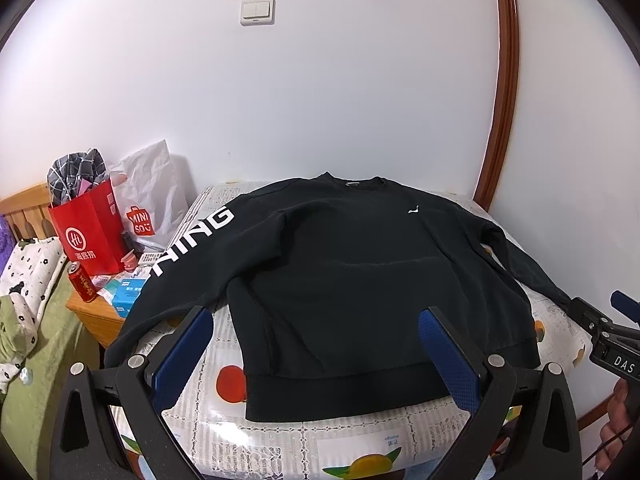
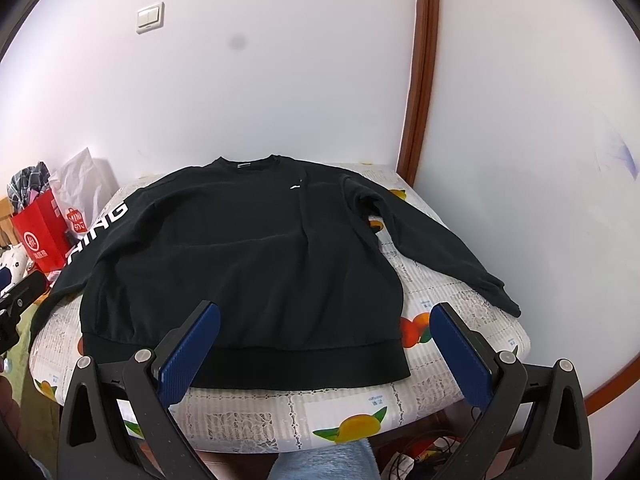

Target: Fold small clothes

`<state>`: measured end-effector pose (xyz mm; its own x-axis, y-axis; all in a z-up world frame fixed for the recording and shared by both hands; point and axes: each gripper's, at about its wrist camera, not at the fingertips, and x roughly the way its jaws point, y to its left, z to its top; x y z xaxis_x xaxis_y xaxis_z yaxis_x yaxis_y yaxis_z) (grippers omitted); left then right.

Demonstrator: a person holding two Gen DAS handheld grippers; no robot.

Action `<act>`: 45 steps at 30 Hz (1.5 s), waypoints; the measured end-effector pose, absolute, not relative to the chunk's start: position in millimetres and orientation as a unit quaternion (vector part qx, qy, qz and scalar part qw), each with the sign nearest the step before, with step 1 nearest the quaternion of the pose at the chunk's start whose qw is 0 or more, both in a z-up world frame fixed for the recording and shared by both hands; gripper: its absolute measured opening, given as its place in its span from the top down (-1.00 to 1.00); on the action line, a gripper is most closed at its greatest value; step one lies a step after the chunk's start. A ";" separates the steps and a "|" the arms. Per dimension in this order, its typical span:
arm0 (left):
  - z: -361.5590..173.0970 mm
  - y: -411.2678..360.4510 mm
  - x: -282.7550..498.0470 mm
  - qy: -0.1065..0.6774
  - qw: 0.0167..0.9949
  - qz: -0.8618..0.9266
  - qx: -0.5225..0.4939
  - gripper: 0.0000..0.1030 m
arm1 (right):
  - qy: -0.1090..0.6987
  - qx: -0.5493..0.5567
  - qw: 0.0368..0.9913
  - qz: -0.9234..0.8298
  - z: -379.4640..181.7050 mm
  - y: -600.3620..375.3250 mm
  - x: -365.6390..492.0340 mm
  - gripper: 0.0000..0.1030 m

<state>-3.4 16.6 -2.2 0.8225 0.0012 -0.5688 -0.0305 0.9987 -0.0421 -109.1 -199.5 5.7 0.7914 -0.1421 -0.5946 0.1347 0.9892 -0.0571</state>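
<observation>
Small table (image 1: 360, 436) under a cloth printed with fruit and lace squares; it stands against a white wall (image 1: 320, 100). Light switch (image 1: 257, 11) on the wall above the table. Brown wooden door frame (image 1: 505, 80) rises from the table's far right corner.

Black sweatshirt (image 1: 344, 280) lies flat, front up, on the table: collar toward the wall, hem band toward the near edge. Its lettered sleeve (image 1: 188, 240) runs off the table's left side, white letters reading "NING". The other sleeve (image 2: 432, 240) angles toward the table's right edge, cuff lying on the cloth.

Left of the table, a low wooden stand (image 1: 96, 316). On it a red paper bag (image 1: 90, 232) with checked cloth (image 1: 76, 176) spilling out of the top, a white shopping bag (image 1: 148, 200) behind it, a red can (image 1: 82, 284) in front, and blue-and-white boxes (image 1: 128, 292) beside the can. What else the bags contain cannot be made out.

Left gripper (image 1: 316, 344): blue pads wide apart, holding nothing, hovering over the hem. Right gripper (image 2: 326, 340): likewise spread and empty, above the hem's right part.

Left of the stand, green and flower-print bedding (image 1: 24, 292), cut off by the lens edge. Below the table's near edge, blue denim (image 2: 324, 460) and a tangle of cables (image 2: 420, 452), partly hidden.
</observation>
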 end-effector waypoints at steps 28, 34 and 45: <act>-8.8 27.4 -9.2 0.307 0.951 0.008 -0.045 -1.00 | 0.312 -0.011 0.948 -0.065 6.0 -189.3 -113.3 -0.99; -9.8 27.3 -6.7 0.309 0.950 0.006 -0.047 -1.00 | 0.313 -0.013 0.947 -0.064 5.3 -188.5 -110.8 -0.99; -10.2 26.7 -6.8 0.305 0.951 0.014 -0.045 -1.00 | 0.317 -0.015 0.946 -0.070 3.5 -188.4 -106.8 -0.99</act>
<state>-6.8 26.7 -10.2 0.8140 -0.0009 -0.5809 -0.0533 0.9957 -0.0763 -106.8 -188.4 3.5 0.7894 -0.1413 -0.5974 0.1220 0.9898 -0.0729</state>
